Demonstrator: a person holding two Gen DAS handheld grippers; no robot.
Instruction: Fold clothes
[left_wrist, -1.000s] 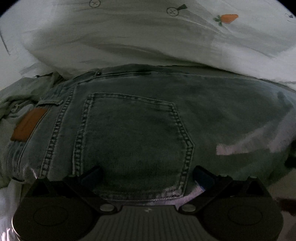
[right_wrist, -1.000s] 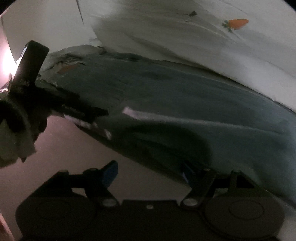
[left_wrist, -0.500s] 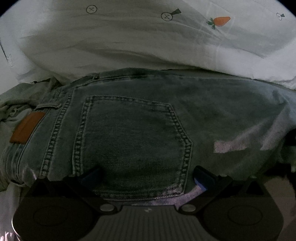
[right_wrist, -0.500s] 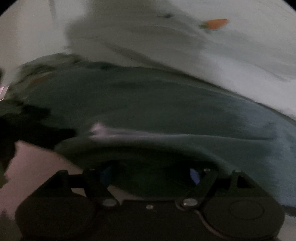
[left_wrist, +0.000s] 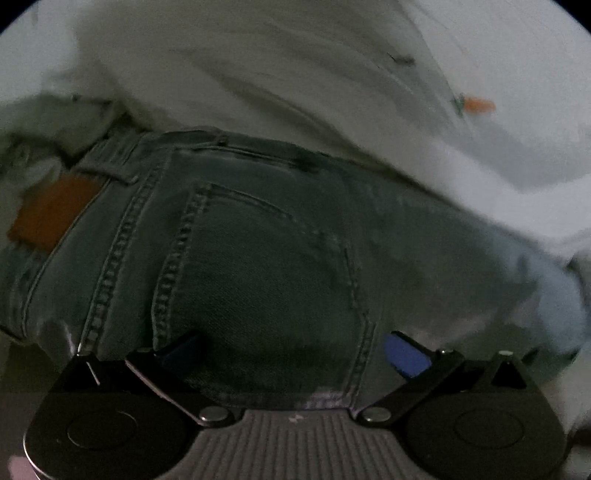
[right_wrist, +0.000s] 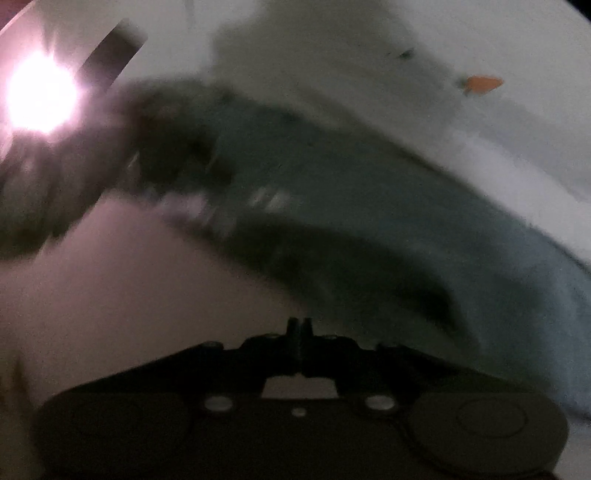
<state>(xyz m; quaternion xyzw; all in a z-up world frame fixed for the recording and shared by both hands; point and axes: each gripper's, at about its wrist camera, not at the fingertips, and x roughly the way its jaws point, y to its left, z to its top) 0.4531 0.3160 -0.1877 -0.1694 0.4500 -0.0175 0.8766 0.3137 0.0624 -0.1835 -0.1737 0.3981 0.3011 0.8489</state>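
Observation:
A pair of grey-blue jeans (left_wrist: 258, 258) lies in front of me, back pocket up, with a brown leather patch (left_wrist: 51, 214) at the waistband on the left. My left gripper (left_wrist: 291, 350) is open, its blue-padded fingers straddling the lower edge of the back pocket. In the right wrist view the jeans (right_wrist: 351, 192) are blurred, stretching from upper left to lower right. My right gripper (right_wrist: 300, 325) is shut, fingertips together just in front of the jeans' near edge; no cloth shows between them.
A white sheet with a small orange carrot print (left_wrist: 478, 105) lies bunched behind the jeans; it also shows in the right wrist view (right_wrist: 484, 83). A bright light glare (right_wrist: 40, 96) fills the upper left there. A pale pinkish surface (right_wrist: 129, 288) lies below the jeans.
My right gripper has gone from open to shut and has swung, blurring its view. My left gripper stays open and has shifted a little over the back pocket.

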